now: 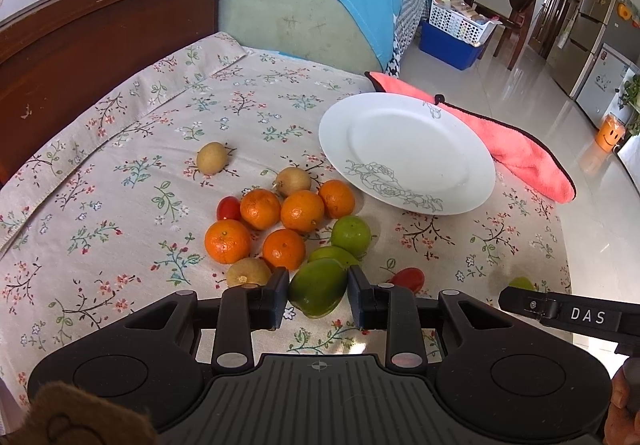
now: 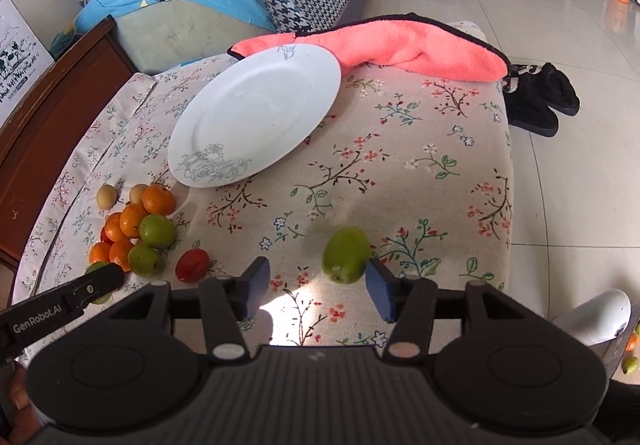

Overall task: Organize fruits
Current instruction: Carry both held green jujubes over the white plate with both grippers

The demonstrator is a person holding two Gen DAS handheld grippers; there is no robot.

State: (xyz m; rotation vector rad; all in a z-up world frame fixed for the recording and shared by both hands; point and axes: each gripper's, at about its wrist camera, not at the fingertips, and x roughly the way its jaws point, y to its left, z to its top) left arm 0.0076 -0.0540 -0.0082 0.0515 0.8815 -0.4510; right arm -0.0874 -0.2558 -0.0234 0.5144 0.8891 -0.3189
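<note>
The left gripper (image 1: pixel 318 295) is clamping a smooth green oval fruit (image 1: pixel 316 287) between its dark blue pads, at six o'clock of the fruit pile. The right gripper (image 2: pixel 316 287) is standing with its jaws apart: a second green oval fruit (image 2: pixel 346 253) is lying blurred just beside the right-hand pad, nearer that pad than the other, and nothing is pressing on it. Whether it is resting on the cloth or dropping, the blur is not letting me tell.

The round white glazed plate with a grey flower outline (image 2: pixel 256 113) is sitting empty at about eleven o'clock from the right gripper, well apart from that loose fruit. I am judging the step in hand to be carrying green fruits to the plate. Doing it well is likely meaning centring a fruit between the pads before closing, squeezing lightly since the skin looks waxy and slippery, and lowering onto the plate's flat centre so nothing is rolling off its shallow rim.

The five dimpled orange mandarins (image 1: pixel 260 209) are clustering at twelve o'clock of the left gripper, with three matte tan round fruits (image 1: pixel 212 158) and glossy red cherry tomatoes (image 1: pixel 229 207) around them. Everything is lying on a soft woven floral tablecloth (image 1: pixel 120 149), which is giving under the weight; a fluffy coral towel (image 2: pixel 420 49) is lying touching the plate's far edge.
</note>
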